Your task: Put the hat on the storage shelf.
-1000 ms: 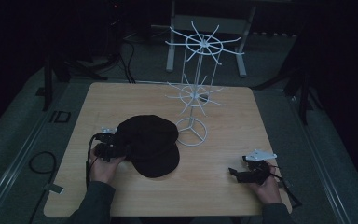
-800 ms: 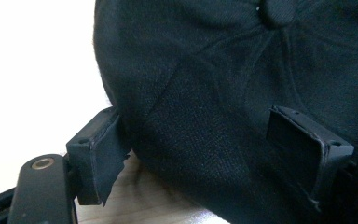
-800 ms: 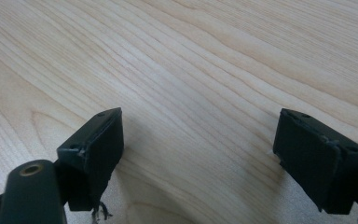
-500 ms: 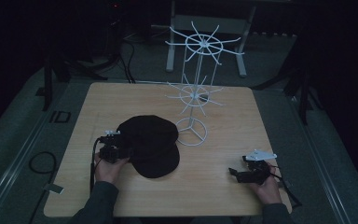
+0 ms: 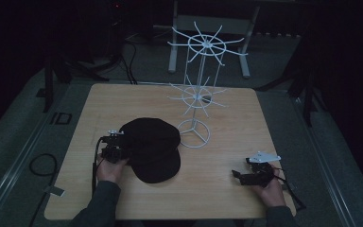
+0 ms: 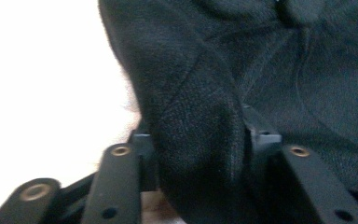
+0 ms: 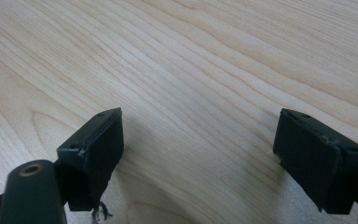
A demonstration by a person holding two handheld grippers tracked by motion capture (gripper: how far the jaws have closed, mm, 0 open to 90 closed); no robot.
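Note:
A black cap (image 5: 153, 146) lies on the wooden table (image 5: 231, 118), left of centre. My left gripper (image 5: 115, 150) is at the cap's left edge. In the left gripper view a fold of the cap (image 6: 205, 93) fills the space between the two jaws, and the left gripper (image 6: 200, 140) is shut on it. My right gripper (image 5: 246, 174) sits near the table's front right, well away from the cap. In the right gripper view the right gripper (image 7: 200, 144) stands wide open, with bare table (image 7: 191, 56) between its jaws.
A tall white wire rack (image 5: 196, 94) with two tiers of radiating hooks stands just right of the cap, and its ring base (image 5: 194, 134) nearly touches the cap. Dark floor with cables surrounds the table.
My left gripper has edged slightly right into the cap's left edge. The right gripper has stayed where it was.

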